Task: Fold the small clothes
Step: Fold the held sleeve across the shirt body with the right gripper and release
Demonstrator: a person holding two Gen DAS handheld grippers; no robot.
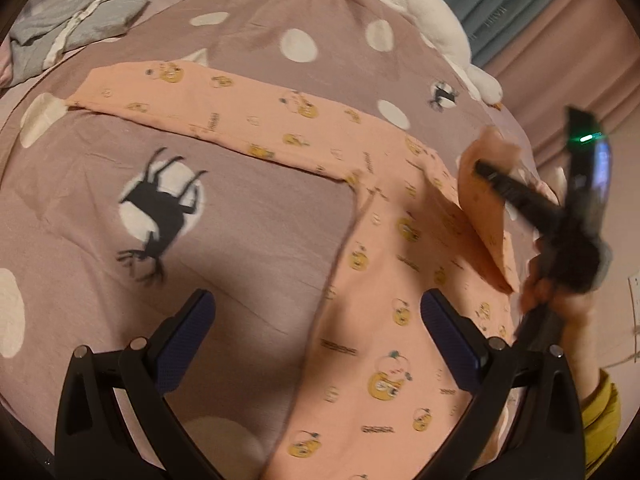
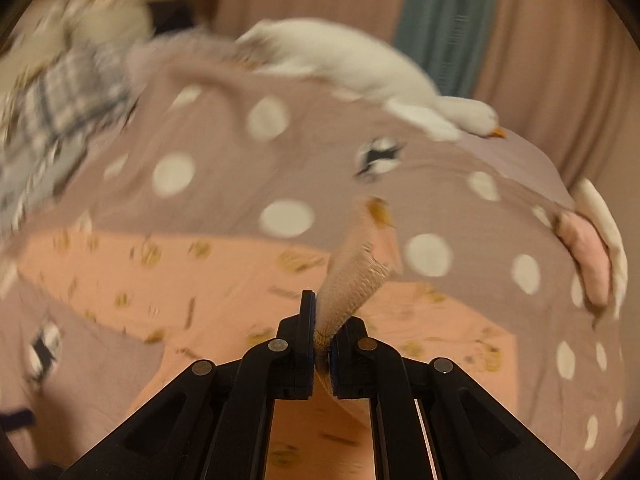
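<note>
While pinching ribbed cuff (image 2: 352,284), right gripper (image 2: 322,344) lifts soft peach garment (image 1: 384,292).

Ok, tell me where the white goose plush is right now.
The white goose plush lies along the bed's far edge, upper right in both wrist views, its beak toward the curtains, beyond the peach shirt on the dotted bedspread.
</note>
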